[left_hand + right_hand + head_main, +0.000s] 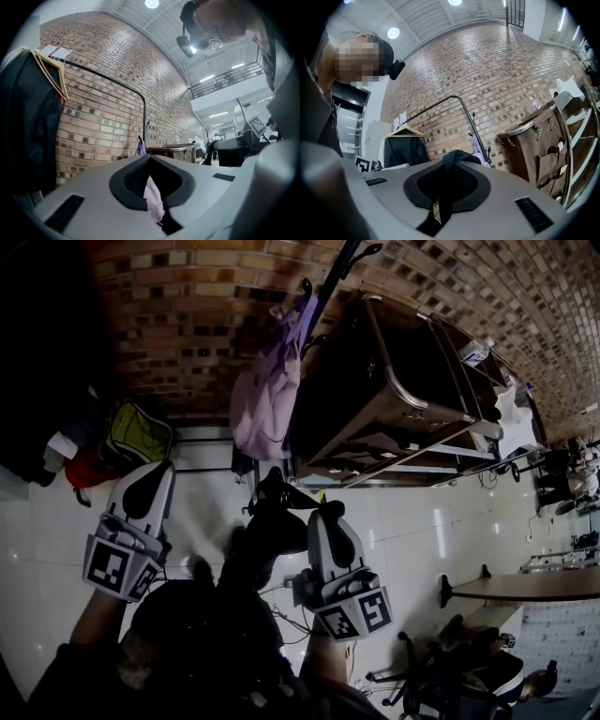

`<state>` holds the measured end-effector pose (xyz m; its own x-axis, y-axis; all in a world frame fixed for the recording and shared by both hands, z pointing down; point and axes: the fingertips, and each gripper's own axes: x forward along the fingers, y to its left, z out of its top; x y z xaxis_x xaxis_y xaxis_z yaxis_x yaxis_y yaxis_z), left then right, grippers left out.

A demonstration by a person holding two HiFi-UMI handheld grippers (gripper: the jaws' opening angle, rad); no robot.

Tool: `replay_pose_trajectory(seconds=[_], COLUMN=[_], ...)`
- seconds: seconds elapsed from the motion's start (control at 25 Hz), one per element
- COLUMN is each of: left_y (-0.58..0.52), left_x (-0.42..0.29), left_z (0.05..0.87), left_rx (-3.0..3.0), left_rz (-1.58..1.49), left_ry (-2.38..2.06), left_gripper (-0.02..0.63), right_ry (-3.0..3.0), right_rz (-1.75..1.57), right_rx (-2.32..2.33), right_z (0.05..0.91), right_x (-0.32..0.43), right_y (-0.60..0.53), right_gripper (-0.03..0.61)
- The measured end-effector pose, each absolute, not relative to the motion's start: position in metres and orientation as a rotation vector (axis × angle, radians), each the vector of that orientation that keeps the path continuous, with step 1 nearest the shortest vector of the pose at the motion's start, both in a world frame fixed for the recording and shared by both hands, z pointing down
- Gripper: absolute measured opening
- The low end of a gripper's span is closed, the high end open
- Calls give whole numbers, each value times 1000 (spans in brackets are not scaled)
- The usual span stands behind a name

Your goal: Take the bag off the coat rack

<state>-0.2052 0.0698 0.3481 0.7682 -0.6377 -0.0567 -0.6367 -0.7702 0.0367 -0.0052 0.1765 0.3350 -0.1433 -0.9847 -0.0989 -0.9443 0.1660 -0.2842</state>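
The lilac fabric backpack hangs on the black metal coat rack, well ahead of you. Your left gripper clenches a pale pink fabric strip, your right gripper a black strap. With both sets of fingers full, you could snag the backpack on the rack.

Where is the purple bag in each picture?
Head view: the purple bag hangs at top centre on the coat rack.
Left gripper view: the bag is tiny, near the centre.
Right gripper view: the bag is small, just right of centre.
Shared landmark: the brick wall behind it.
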Motion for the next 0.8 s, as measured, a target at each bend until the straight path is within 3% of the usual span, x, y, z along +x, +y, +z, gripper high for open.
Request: replay_pose_trajectory(seconds=[0.8], left_y=[74], left_x=[-201], left_z=[353], left_rx=[2965], left_rz=[-108], left_ry=[-1018], left_gripper=[18], right_ry=[2236], right_rz=[-261], right_rx=[-1857], right_z=[351], right_x=[-20], right_y=[182], right_gripper=[26])
